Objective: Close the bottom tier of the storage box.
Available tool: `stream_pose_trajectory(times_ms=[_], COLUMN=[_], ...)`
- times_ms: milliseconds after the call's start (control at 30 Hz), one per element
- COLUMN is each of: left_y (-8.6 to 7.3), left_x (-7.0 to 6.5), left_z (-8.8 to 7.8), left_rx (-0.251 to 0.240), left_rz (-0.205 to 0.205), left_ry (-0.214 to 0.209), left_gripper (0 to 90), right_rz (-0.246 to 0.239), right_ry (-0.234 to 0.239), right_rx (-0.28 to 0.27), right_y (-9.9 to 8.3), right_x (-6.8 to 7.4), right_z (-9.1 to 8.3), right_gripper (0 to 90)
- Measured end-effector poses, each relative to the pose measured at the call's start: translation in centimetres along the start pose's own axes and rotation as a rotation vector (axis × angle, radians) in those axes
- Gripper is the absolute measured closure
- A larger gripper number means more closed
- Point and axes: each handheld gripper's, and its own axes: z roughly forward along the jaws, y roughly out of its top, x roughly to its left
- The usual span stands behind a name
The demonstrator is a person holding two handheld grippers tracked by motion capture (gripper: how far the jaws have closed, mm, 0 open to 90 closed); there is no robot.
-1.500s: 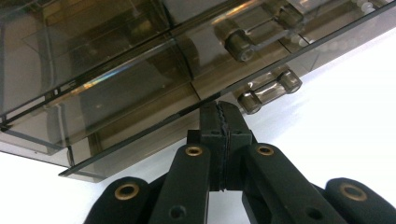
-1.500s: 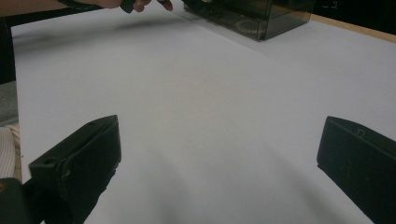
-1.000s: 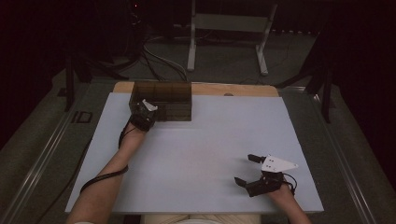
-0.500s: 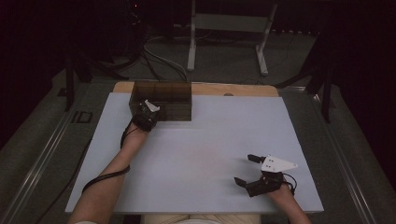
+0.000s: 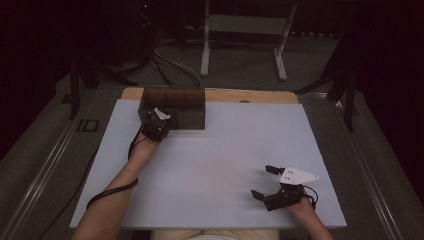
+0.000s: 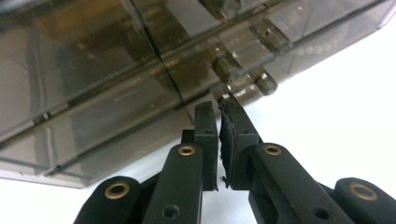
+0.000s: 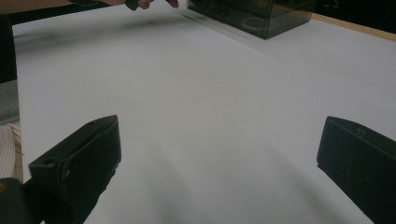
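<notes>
A smoky see-through plastic box (image 5: 175, 100) stands at the table's far left. My left gripper (image 5: 158, 120) rests against its near wall. In the left gripper view the box (image 6: 116, 70) shows dividers and a small latch (image 6: 243, 74). The left gripper (image 6: 219, 109) has its tips at the wall just under that latch. Its jaws have just eased apart to a thin slit, and I see nothing between the pads. My right gripper (image 5: 263, 181) lies near the front right edge, open wide over bare table. In its own view the right gripper (image 7: 219, 140) holds nothing, and the box (image 7: 252, 14) sits far off.
The white tabletop (image 5: 225, 150) has a wooden strip (image 5: 250, 95) along its far edge. Beyond it are cables (image 5: 165, 60) on the floor and a metal stand (image 5: 245, 30). A black cable (image 5: 107, 192) trails off the left forearm.
Both hands have stayed where they were. No visible difference in the box or in either gripper.
</notes>
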Motion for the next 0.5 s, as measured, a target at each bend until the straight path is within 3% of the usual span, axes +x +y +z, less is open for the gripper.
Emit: stream_pose_trajectory(times_ms=[333,500], left_y=[0.2,0.41], left_x=[-0.06,-0.37], left_z=[-0.49,-0.6], left_rx=[0.036,0.04], left_rz=[-0.014,-0.016], left_ry=[-0.065,-0.073], left_gripper=[67.0,57.0], right_rz=[-0.003,-0.002], right_ry=[0.001,-0.001], right_rx=[0.0,-0.002], right_y=[0.03,0.03], right_x=[0.03,0.0], right_z=[-0.03,-0.02], right_gripper=[0.0,0.0])
